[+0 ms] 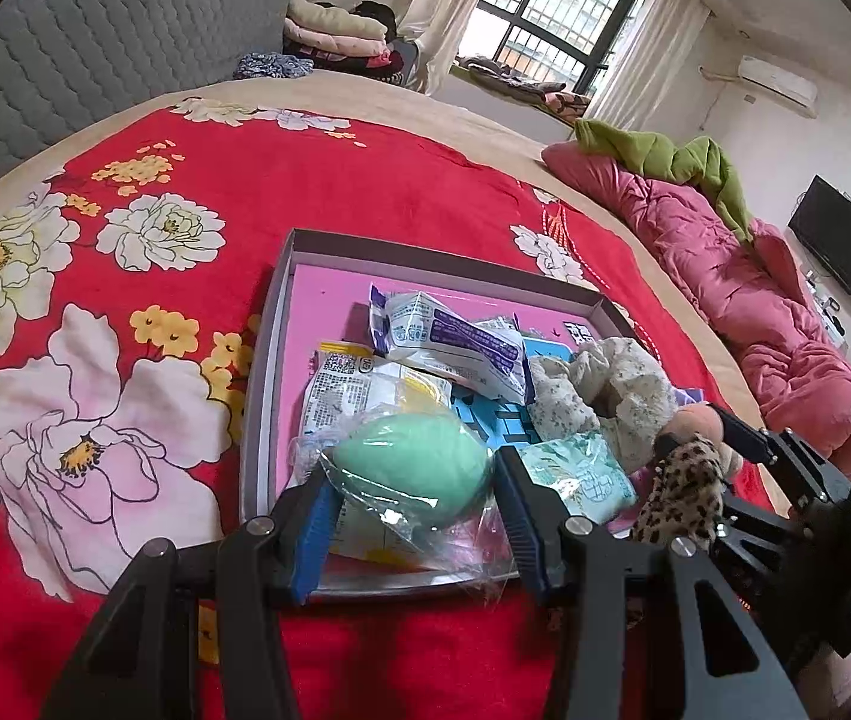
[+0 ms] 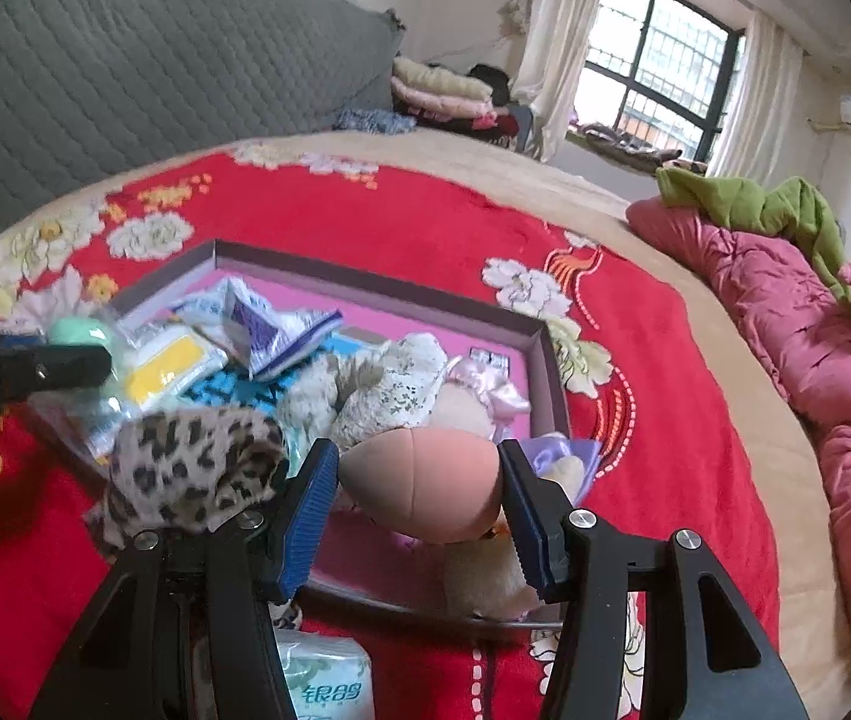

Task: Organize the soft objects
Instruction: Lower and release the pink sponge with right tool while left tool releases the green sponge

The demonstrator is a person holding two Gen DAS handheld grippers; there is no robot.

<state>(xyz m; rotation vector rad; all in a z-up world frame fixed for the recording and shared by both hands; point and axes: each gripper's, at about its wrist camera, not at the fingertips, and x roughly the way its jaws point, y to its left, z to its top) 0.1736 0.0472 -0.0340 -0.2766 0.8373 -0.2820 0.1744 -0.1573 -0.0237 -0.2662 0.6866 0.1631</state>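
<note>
Soft daylight enters through the barred window (image 1: 551, 18) at the far wall, which is blown out to near white, and leaves the room evenly bright with only faint shadows. Both views bow strongly and darken to black at the corners. The right wrist view is slightly smeared, its nearest things out of focus.

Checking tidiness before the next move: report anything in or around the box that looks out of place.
The leopard-print cloth hangs over the box's near rim instead of lying inside. A tissue pack sits outside on the red blanket. The items inside are piled in a heap.
</note>
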